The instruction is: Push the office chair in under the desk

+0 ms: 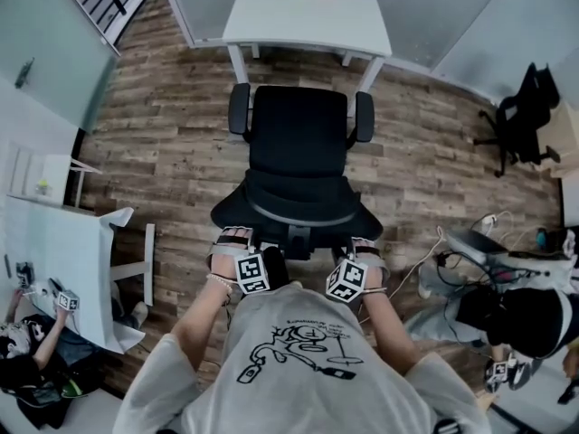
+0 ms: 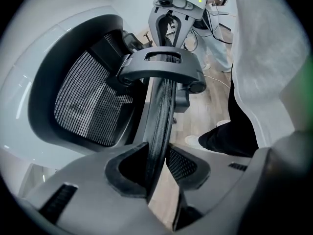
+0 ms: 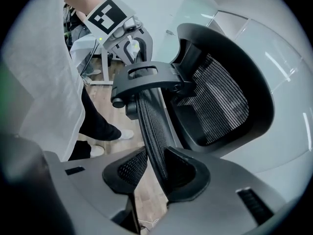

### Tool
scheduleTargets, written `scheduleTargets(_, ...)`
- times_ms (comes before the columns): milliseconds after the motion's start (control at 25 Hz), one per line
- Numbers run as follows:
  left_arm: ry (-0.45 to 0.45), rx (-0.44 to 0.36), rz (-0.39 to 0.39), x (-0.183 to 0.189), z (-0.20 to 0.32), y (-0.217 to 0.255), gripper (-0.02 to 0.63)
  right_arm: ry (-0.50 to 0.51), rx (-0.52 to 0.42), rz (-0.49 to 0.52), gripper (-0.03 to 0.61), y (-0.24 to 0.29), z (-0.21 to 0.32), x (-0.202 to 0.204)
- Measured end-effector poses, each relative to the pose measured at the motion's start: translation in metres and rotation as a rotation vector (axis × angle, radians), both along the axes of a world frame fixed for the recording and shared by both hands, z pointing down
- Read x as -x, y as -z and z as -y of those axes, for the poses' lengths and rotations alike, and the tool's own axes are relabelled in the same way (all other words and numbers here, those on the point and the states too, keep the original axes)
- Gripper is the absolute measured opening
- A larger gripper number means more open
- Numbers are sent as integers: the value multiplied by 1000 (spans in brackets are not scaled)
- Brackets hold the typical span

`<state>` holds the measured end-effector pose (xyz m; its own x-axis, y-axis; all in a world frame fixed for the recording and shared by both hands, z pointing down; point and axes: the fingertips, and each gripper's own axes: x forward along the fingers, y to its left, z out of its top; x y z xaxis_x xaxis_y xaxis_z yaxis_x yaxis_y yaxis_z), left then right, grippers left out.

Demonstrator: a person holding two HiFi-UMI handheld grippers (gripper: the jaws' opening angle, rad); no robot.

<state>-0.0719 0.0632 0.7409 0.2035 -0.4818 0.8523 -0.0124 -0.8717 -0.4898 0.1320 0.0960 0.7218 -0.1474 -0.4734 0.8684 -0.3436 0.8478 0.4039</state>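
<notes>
The left gripper (image 1: pixel 233 240) and right gripper (image 1: pixel 366 246) each clamp the top rim of the office chair (image 1: pixel 298 143). The chair stands on the wood floor (image 1: pixel 172 134), its seat facing the white desk's (image 1: pixel 308 16) front edge, not yet under it.

The office chair (image 1: pixel 298 138) is black, with a fine mesh pattern on its back. The tabletop (image 1: pixel 308 16) is white. The floor (image 1: pixel 172 125) shows brown wood planks.

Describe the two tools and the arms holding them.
Both the left tool and the right tool have grey bodies with dark notched pads. Each carries a white cube with black square markers. The person wears a grey short-sleeved T-shirt with a black drawing.
</notes>
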Motion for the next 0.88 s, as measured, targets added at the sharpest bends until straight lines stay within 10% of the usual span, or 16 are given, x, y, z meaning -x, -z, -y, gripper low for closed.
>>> scheduleTargets(880, 66, 43, 3, -9, 77, -4, 117, 0, 16, -24, 140, -3, 74, -9)
